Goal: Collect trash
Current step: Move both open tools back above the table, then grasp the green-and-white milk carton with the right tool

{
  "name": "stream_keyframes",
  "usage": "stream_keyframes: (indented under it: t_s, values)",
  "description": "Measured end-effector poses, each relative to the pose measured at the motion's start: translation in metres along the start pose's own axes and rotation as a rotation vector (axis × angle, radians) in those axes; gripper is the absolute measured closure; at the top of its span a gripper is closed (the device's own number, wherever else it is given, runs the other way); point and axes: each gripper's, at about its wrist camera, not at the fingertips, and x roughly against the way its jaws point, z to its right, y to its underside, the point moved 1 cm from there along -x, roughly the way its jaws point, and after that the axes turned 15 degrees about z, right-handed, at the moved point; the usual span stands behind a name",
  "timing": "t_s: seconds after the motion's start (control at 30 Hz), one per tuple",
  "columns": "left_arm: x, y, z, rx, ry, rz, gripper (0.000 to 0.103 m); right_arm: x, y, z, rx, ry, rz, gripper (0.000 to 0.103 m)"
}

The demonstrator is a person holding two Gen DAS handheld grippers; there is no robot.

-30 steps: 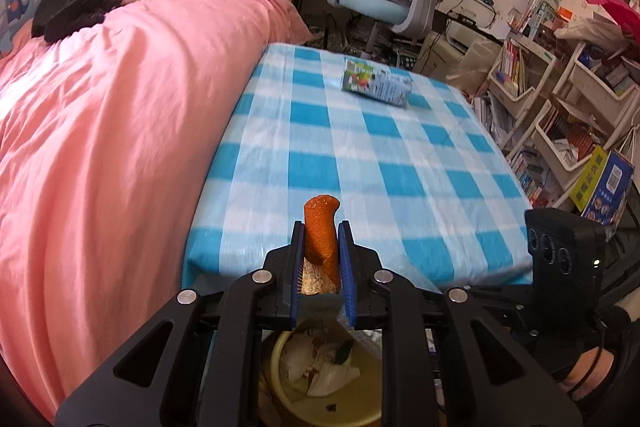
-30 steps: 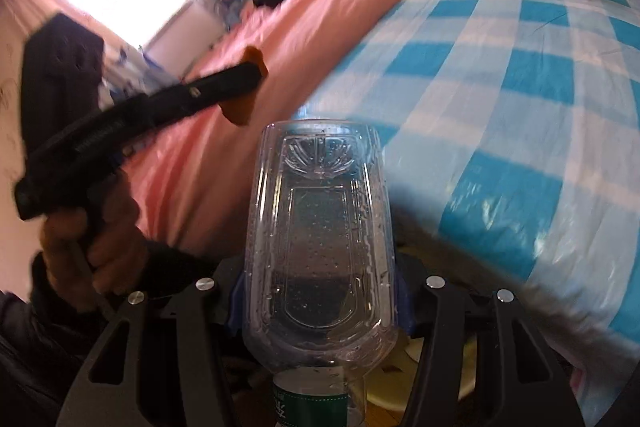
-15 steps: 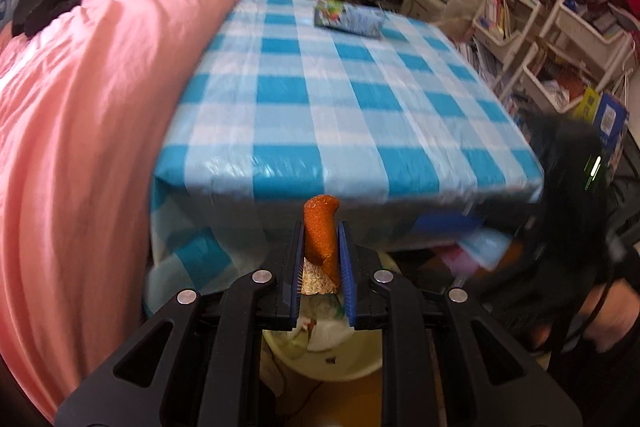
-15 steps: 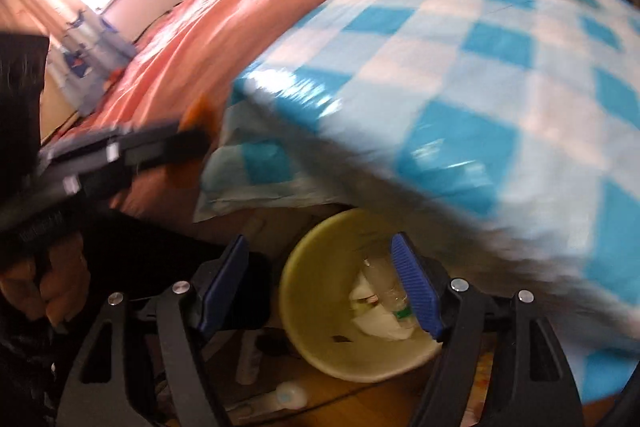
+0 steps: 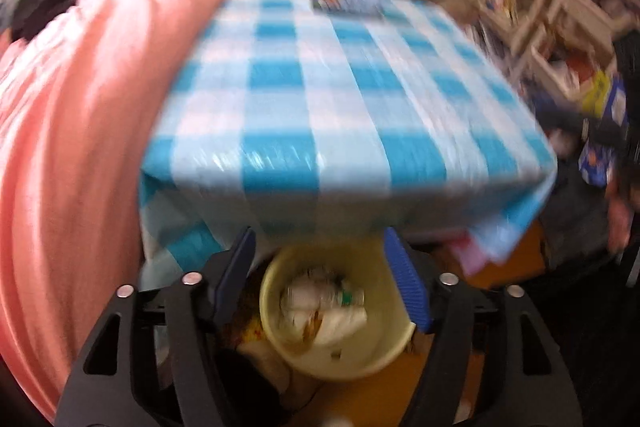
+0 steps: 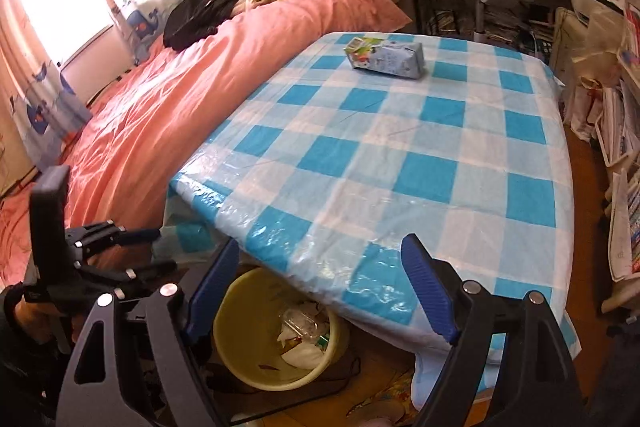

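Below the near edge of the checked table (image 6: pixel 400 155), yellow bin (image 6: pixel 240 359) standing on the floor, part-filled with crumpled white paper, a clear plastic container and a green-labelled bottle. Above the bin, left gripper (image 5: pixel 320 259): jaws just opened wide, nothing between the pads. Orange snack piece clamped there a second ago now gone from the jaws; judged dropped into the bin, though not distinguishable among the contents. Also beside the bin, right gripper (image 6: pixel 320 275): jaws likewise just opened further, standing wide and empty. Clear plastic container held there a second ago now lying in the bin, visible near the top of the heap in the right wrist view.

Two items therefore judged collected. On the far end of the table from the bin, one carton (image 6: pixel 386 59) lying on its side, untouched and well apart from both grippers. Judged the last piece of trash on the tabletop and the likely next target.

Limits of inspection: left wrist view heavily smeared, bin contents and carton print unreadable. Far rim of the bin hidden under the overhanging cloth in the right wrist view. Floor beside the bin cluttered and dark, so any piece fallen outside the rim not ruled out. Hand on the left gripper only partly in frame.
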Motion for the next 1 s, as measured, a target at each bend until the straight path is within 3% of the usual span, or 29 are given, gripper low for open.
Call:
stream_keyframes:
  t_s: [0.1, 0.17, 0.43, 0.73, 0.9, 1.0]
  values:
    - [0.007, -0.019, -0.010, 0.067, -0.050, 0.132, 0.020, -0.006, -0.001, -0.002, 0.008, 0.000, -0.006, 0.023]
    - [0.005, -0.029, -0.013, 0.091, -0.067, 0.170, 0.019, -0.009, -0.003, -0.005, 0.016, -0.003, -0.006, 0.023]
    - [-0.026, -0.076, -0.010, 0.118, -0.125, 0.245, 0.017, -0.037, -0.017, -0.026, 0.158, -0.007, -0.009, 0.021]
    - [-0.067, -0.124, -0.016, 0.195, -0.134, 0.294, 0.016, -0.097, -0.045, -0.008, 0.310, 0.026, -0.025, 0.021]
    - [-0.092, -0.151, -0.028, 0.267, -0.142, 0.302, 0.016, -0.132, -0.075, -0.002, 0.403, 0.018, -0.014, 0.021]
    - [-0.097, -0.158, -0.040, 0.331, -0.152, 0.298, 0.016, -0.159, -0.100, -0.003, 0.522, 0.023, -0.022, 0.021]
